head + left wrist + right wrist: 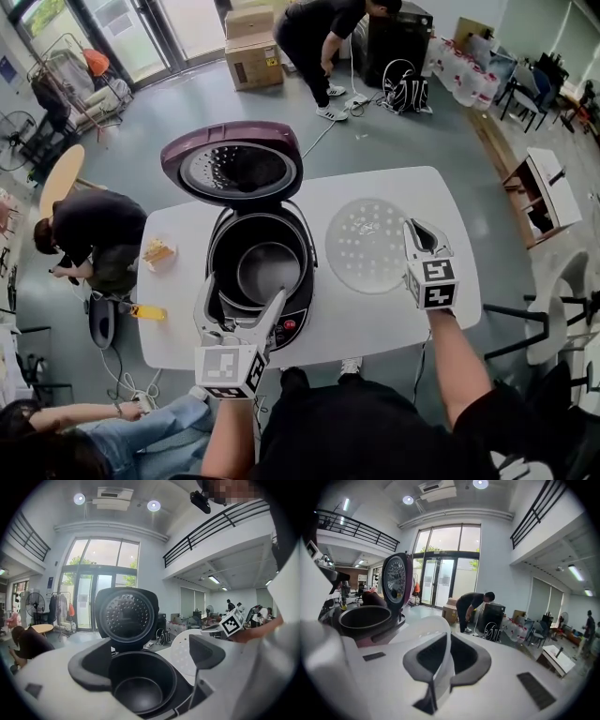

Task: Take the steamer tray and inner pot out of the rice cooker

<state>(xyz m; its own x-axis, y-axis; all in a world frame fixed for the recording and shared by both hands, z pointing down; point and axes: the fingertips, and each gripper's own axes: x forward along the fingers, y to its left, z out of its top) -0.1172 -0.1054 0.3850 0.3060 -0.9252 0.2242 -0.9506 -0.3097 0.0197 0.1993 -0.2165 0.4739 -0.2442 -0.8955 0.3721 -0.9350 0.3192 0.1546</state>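
The steamer tray [366, 246] is already out of the rice cooker [289, 328]. It is the round white plate full of little holes, over the white table [394, 187] at the cooker's 3 o'clock. Your right gripper [418, 234] has its jaws pressed together on the tray's rim, at the tray's 3 o'clock. I cannot tell if the tray sits flat on the table yet. So the job now, I think, is to put it down well. Bring it low until the whole tray lies flat. Then let the jaws go wide and pull straight back toward you, so the tray does not slide or flip. Keep it well apart from the cooker and away from the table edge. The inner pot [267, 272] is still in the cooker, dark and round, with nothing in it that I can see. Your left gripper [244, 291] is at the cooker's 6 o'clock, by the near side of the pot, with its jaws spread wide and holding nothing. When you go for the pot, put one jaw inside the rim and one outside. Squeeze firmly and lift straight up, because the pot looks smooth and may be heavy. The lid [234, 169] stands open at 12 o'clock, so it is out of your way.
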